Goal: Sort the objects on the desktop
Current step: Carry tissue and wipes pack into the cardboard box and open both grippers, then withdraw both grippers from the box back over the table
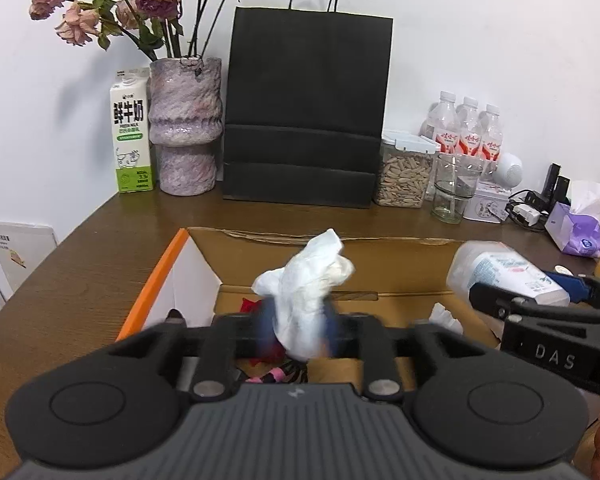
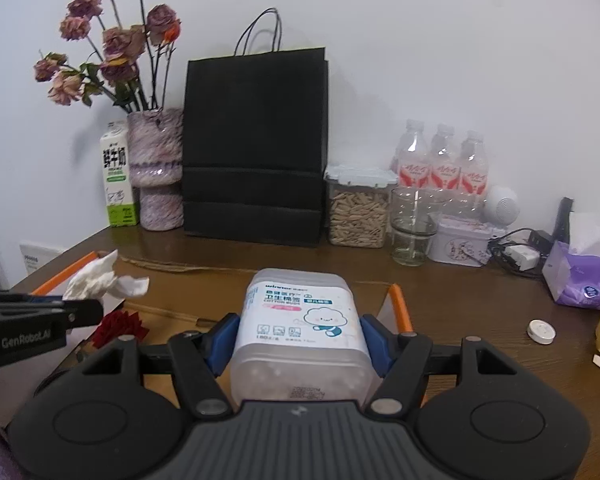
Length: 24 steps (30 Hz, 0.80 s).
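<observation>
- I am holding my left gripper [image 1: 298,332] over the open cardboard box [image 1: 379,264], and its blue fingers [image 1: 266,326] are blurred in the left wrist view.
- A crumpled white tissue [image 1: 311,288] is sitting between those fingers, which are standing part-way apart. They are too blurred for me to tell whether the pads are pressing on it.
- From the right wrist view, the same tissue is poking up past the left gripper's tip, above the box's orange edge [image 2: 66,272].
- My right gripper [image 2: 300,340] is standing about half open, with its blue pads [image 2: 222,340] pressing both sides of a translucent cotton bud box [image 2: 300,320]. I am holding it above the right part of the cardboard box.
- Inside the cardboard box something red [image 2: 120,326] is lying near the left side, and something white [image 1: 445,316] is showing at the right.
- The box is resting on the brown wooden desk [image 1: 92,264].
- Along the wall a milk carton [image 1: 132,132], a vase of dried roses [image 1: 186,128], a black paper bag [image 1: 303,112], a jar of seeds [image 1: 403,172], an empty glass [image 1: 453,188] and three water bottles [image 1: 467,128] are standing.
- A purple tissue pack [image 2: 579,284] and a small white cap [image 2: 541,332] are lying to the right.
</observation>
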Tool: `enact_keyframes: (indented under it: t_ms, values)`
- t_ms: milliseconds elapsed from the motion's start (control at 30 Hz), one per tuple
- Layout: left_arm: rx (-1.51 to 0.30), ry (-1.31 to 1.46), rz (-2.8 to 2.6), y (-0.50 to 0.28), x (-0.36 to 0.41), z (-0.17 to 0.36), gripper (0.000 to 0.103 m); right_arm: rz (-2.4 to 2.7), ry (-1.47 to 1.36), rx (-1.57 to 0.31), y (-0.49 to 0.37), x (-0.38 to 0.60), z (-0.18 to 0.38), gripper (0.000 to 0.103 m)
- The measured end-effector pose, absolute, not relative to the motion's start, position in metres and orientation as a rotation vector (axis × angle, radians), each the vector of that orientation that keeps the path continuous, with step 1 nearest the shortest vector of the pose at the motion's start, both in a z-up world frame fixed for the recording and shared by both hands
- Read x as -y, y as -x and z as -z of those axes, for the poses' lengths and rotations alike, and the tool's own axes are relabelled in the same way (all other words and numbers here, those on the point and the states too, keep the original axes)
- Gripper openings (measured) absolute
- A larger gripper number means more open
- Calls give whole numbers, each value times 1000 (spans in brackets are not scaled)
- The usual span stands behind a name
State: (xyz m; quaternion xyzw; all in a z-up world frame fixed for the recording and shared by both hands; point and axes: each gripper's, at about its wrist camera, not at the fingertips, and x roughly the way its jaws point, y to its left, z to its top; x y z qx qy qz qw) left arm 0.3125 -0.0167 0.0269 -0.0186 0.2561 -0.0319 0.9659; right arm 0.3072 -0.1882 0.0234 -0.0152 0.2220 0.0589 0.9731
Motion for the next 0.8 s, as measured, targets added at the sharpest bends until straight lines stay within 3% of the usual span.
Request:
enact_keyframes:
  t_ms: [33,67,100,133,233,800]
  values:
    - [-506,38,58,-310,16,-28,68,-122,29,-445,-306,188,-23,68]
    - [-493,38,58,-308,16,-29,79,-120,32,-442,-304,188,-24,82]
    - [-481,39,60,-305,15,-31,80,-118,35,-425,-301,188,-25,96]
    - [-471,42,62,-302,15,-33,83,-119,36,-408,-298,188,-27,101]
    - [-430,47,-16,-295,13,-38,103,-128,14,-382,-290,191,-32,103]
    - [-364,67,-31,-277,9,-44,103,-127,19,-343,-270,190,-42,103]
